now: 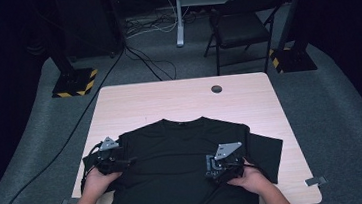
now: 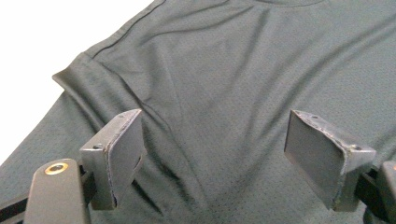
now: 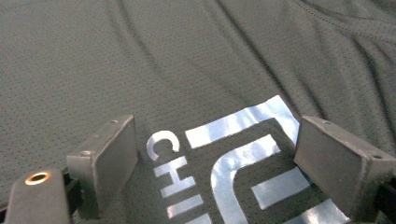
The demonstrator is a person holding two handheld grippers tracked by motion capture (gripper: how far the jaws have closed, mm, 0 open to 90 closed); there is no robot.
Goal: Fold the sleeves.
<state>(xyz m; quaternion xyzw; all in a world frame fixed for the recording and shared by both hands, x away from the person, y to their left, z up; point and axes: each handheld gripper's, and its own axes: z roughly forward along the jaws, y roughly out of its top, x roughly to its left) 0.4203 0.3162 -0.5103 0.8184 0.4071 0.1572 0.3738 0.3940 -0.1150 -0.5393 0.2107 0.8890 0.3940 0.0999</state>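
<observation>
A black short-sleeved T-shirt of fine mesh fabric (image 1: 185,167) lies spread flat, collar away from the person, on a pale wood-grain rectangular surface (image 1: 184,99), its hem reaching the near edge. The right sleeve lies out flat on the wood; the left sleeve appears folded in over the body, though the dark overhead view leaves that unclear.

The left tool (image 1: 110,158), held in the person's left hand (image 1: 96,179), sits over the shirt's left shoulder area. In the left gripper view its jaws stand wide apart above creased fabric beside the sleeve seam, holding nothing (image 2: 212,156).

The right tool (image 1: 223,162), held in the right hand (image 1: 249,178), sits over the right side of the chest. In the right gripper view its jaws are likewise spread wide and empty (image 3: 219,168), framing a silver-white printed logo (image 3: 233,158) with partial lettering.

Beyond the surface stand a dark folding chair (image 1: 239,26) and two black posts with yellow-striped bases (image 1: 74,82) on grey carpet.
</observation>
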